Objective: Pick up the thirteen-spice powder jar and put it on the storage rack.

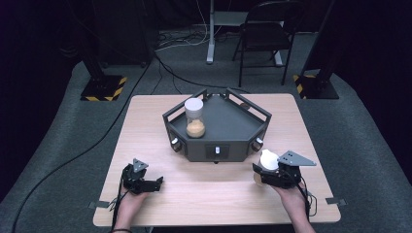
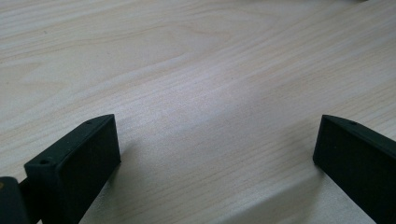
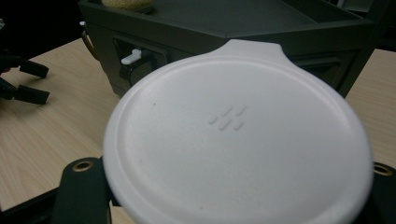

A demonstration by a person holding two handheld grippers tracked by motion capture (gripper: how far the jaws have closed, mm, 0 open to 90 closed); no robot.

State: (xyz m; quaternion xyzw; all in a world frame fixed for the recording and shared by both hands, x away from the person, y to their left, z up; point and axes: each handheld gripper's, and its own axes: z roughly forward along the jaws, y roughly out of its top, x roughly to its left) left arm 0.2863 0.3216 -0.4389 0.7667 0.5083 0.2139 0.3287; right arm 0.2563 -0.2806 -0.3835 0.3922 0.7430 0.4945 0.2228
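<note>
right gripper clamped on the white lid, held off the table just beside the dark tray; I judge it meant for the jar | left gripper resting wide open, empty; I keep it clear

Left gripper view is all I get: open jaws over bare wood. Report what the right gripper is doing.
Observer: The right gripper is shut on a white-lidded jar, near the right front of the table.
Operator: Give me what lies ahead of it.
Observer: A dark angular tray sits mid-table, just beyond that lid.
Operator: Name its contents.
Observer: A second jar, white lid, orange filling, stands upright in the tray's left part.
</note>
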